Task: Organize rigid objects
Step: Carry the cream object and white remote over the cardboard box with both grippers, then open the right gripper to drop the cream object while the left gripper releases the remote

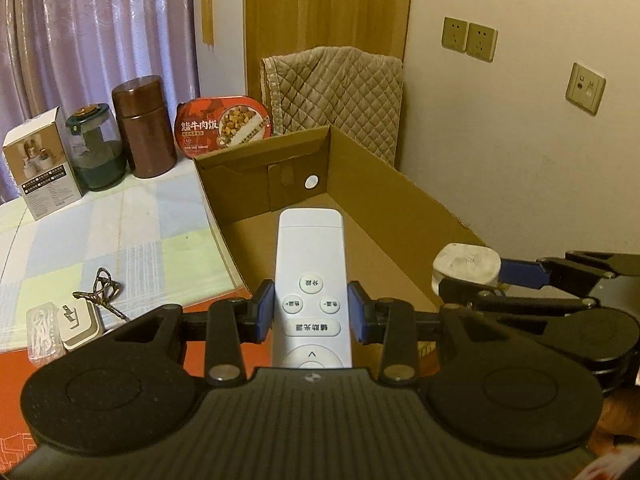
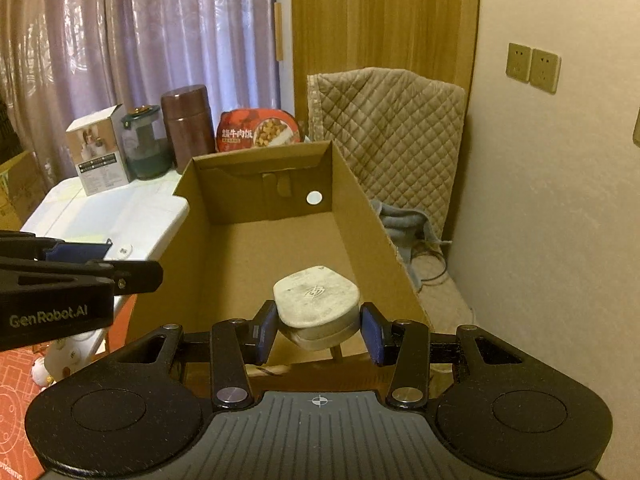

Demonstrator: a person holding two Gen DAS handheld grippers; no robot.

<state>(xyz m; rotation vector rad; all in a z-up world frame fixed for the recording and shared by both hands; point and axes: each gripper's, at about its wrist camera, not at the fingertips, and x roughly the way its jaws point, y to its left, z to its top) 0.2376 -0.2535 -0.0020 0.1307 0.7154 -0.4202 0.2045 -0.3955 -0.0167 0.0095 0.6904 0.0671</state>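
A white remote control [image 1: 311,280] with round buttons points away from me, clamped at its middle by my left gripper [image 1: 312,314]. Its far end hangs over the open cardboard box [image 1: 372,196]. My right gripper [image 2: 318,330] is shut on a white rounded plug adapter [image 2: 316,294], held above the near end of the same box [image 2: 360,216]. The box floor that shows is bare. In the left wrist view the adapter [image 1: 466,262] appears at the right, over the box's right wall. The left gripper's black arm [image 2: 80,276] shows at the left of the right wrist view.
Behind the box stand a red meal tray [image 1: 224,124], a brown canister [image 1: 142,128], a glass jar [image 1: 94,152] and a white carton [image 1: 40,168] on a checked tablecloth. Keys [image 1: 100,292] and small white items [image 1: 60,328] lie near me. A quilted chair [image 2: 392,132] and the wall bound the right.
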